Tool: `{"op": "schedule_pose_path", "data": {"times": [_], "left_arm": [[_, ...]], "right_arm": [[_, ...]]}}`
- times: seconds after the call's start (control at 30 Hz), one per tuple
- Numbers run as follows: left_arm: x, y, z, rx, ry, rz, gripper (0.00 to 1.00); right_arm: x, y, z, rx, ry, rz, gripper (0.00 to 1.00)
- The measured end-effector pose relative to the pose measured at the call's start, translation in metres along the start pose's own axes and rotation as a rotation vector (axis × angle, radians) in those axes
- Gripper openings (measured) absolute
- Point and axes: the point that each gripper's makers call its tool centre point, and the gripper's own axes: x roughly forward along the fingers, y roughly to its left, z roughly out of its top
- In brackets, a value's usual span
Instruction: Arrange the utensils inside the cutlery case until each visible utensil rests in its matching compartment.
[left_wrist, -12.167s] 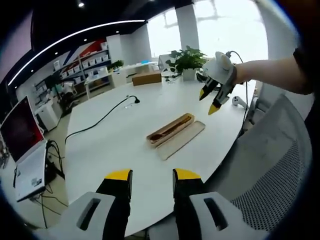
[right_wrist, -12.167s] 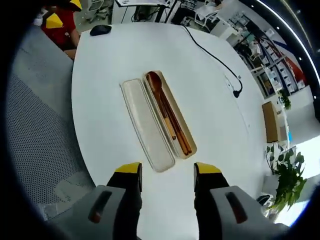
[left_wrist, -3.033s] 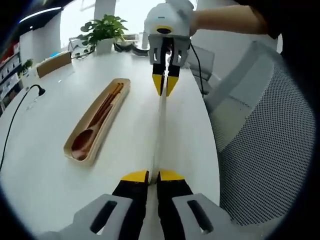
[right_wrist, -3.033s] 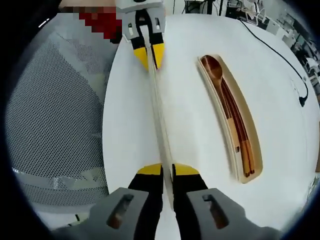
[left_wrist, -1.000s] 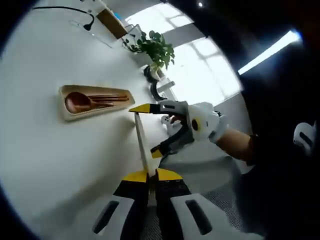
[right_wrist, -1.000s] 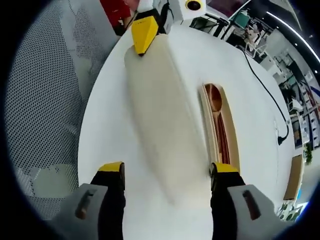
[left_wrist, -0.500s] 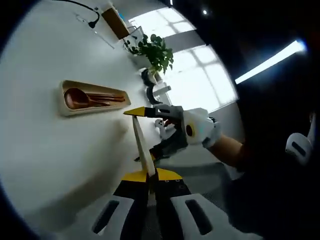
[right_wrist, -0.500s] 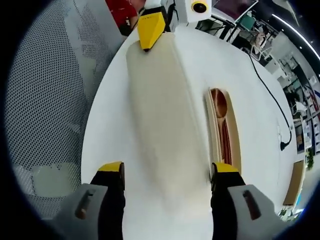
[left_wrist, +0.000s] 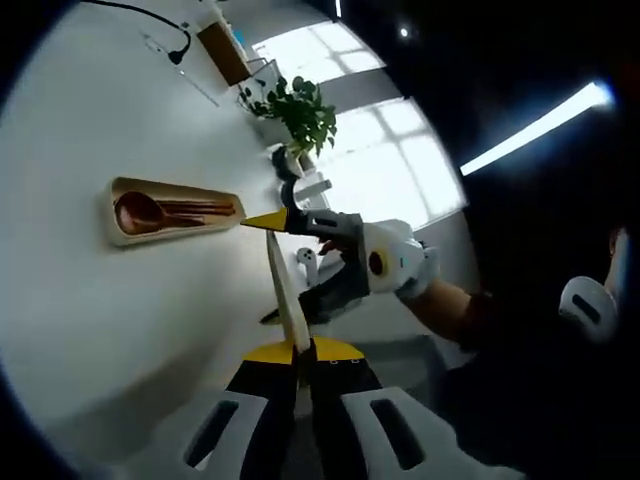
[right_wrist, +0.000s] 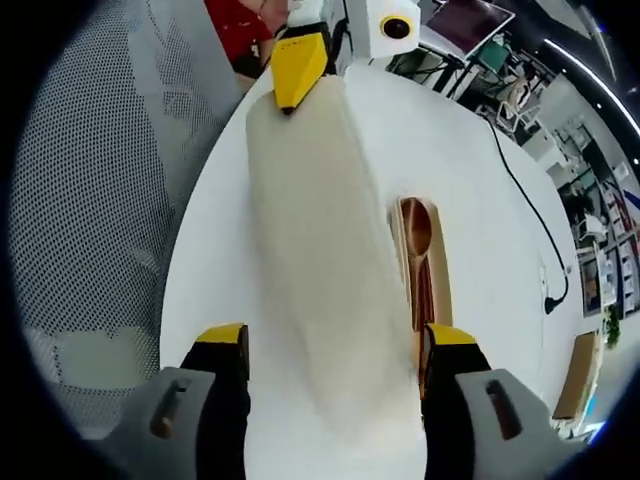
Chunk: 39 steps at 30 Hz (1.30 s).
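The left tool (left_wrist: 297, 351) grips one end of the case lid (right_wrist: 320, 250) while the right tool (right_wrist: 335, 345), jaws wide, straddles it above the surface (right_wrist: 470, 200) beside the cutlery case (left_wrist: 170, 210), apparently to cover the wooden spoon (left_wrist: 135, 212).

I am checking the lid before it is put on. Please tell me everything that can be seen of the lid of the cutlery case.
The lid is a long, pale cream piece with rounded ends, matte, plastic-looking. It is lifted off the white table, beside the open case. The left gripper is shut on its far end. The right gripper is open, its jaws straddling the lid's width at the near end. In the left gripper view the lid shows edge-on, as a thin strip.
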Motion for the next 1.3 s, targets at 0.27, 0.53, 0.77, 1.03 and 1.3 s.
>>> {"op": "schedule_pose_path", "data": {"times": [0.27,0.53,0.77,1.03,1.3], "left_arm": [[-0.004,-0.004,0.02,-0.023,-0.055,-0.042,0.03],[0.002,-0.003,0.017,-0.061,0.025,-0.057,0.03],[0.007,0.0,0.023,-0.096,0.031,-0.074,0.03],[0.007,0.013,0.04,-0.116,-0.027,-0.058,0.03],[0.001,0.045,0.069,-0.08,-0.164,0.078,0.04]], "right_arm": [[-0.014,-0.015,0.009,0.071,-0.098,-0.011,0.68],[-0.003,0.001,0.0,-0.005,-0.023,0.033,0.6],[-0.007,-0.017,-0.001,-0.049,-0.01,-0.063,0.45],[0.001,-0.021,-0.01,0.001,0.011,-0.058,0.43],[0.011,-0.035,-0.016,0.07,-0.007,-0.093,0.41]]}}
